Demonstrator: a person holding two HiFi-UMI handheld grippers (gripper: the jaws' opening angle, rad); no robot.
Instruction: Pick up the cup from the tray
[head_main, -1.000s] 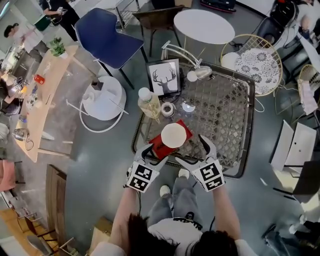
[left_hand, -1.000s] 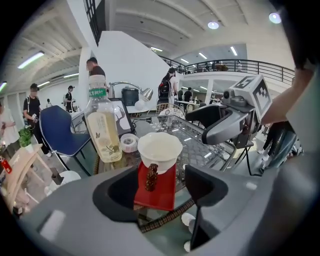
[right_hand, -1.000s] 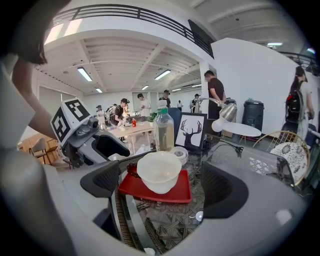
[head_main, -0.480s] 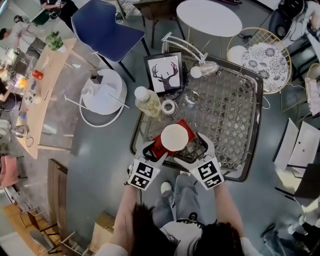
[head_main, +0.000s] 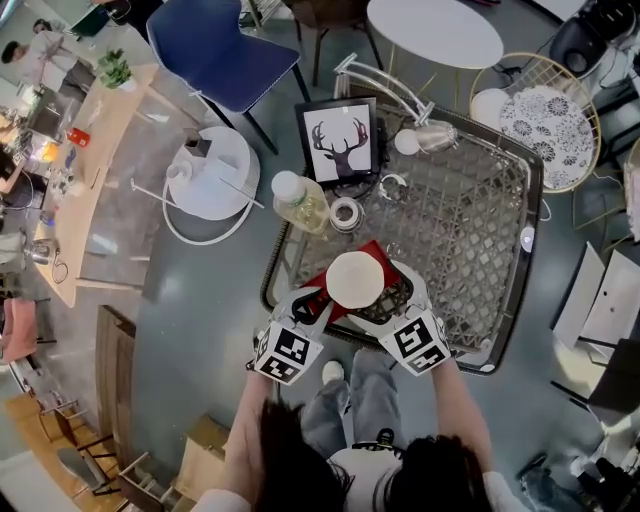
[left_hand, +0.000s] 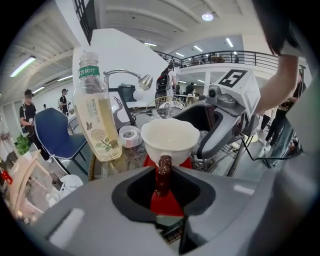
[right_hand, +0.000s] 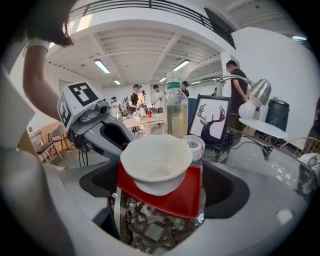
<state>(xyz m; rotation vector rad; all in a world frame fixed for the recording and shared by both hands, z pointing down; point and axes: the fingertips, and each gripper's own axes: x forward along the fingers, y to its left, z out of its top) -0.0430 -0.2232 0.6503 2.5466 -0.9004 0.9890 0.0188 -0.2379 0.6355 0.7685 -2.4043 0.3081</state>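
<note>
The white ceramic cup (head_main: 354, 279) sits on the red square tray (head_main: 376, 254) at the near edge of the lattice-topped desk (head_main: 470, 230). The left tongs (head_main: 312, 303) are pinched onto its speckled brown handle (left_hand: 163, 172), and the right tongs (right_hand: 161, 192) span the tray, apparently bracing it. The grasp looks made, so the next move calls for a straight, level lift by the handle.

Bottle (head_main: 298, 200) and tape (head_main: 346, 212) stand just beyond the cup (head_main: 354, 279) and tray (head_main: 374, 250) by the bench's (head_main: 470, 230) left edge. Frame (head_main: 338, 140) and lamp (head_main: 415, 140) crowd the far-left corner. The right half lies open.
</note>
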